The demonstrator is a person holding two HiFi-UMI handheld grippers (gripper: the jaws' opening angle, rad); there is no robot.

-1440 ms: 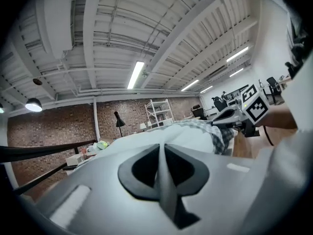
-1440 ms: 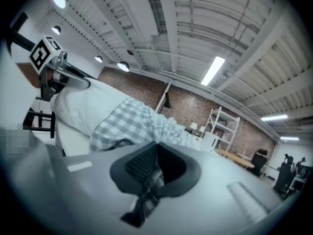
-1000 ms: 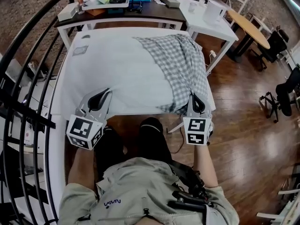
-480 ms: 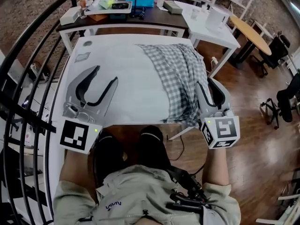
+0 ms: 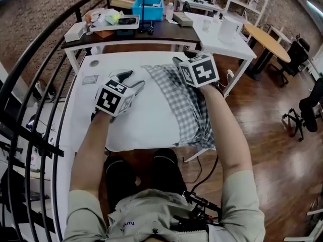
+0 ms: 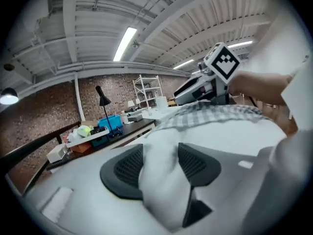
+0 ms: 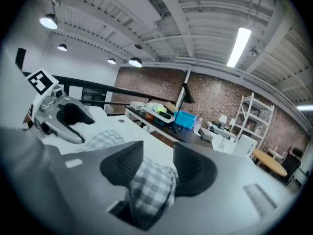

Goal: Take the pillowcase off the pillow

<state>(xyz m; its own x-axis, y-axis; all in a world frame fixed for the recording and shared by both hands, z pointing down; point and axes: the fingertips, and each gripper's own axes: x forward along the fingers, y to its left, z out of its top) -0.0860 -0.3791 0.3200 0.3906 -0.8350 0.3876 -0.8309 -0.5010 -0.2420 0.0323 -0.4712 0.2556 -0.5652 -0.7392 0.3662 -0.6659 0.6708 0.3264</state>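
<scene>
A white pillow [image 5: 146, 115] lies on the white table [image 5: 81, 102], with the grey checked pillowcase [image 5: 187, 101] bunched over its right part and hanging off the near right corner. My left gripper [image 5: 132, 79] hovers over the pillow's far left part. Its jaws have just been opening, and only the white pillow surface [image 6: 244, 136] shows in their gap [image 6: 160, 153]. My right gripper [image 5: 179, 63] is over the far end of the pillowcase. Its jaws have also just been opening, and checked cloth [image 7: 151, 185] shows between them [image 7: 157, 155] with no grip on it.
Behind the table stands a dark desk with a blue bin [image 5: 148, 6] and clutter. A white desk [image 5: 222, 32] and a round wooden table [image 5: 270, 34] stand at the right. A black railing [image 5: 35, 84] runs along the left. A small label [image 5: 91, 79] lies on the table.
Both grippers let go at the near edge, opened, and moved up and away to the far part of the pillow. The pillowcase's near corner now hangs loose.
</scene>
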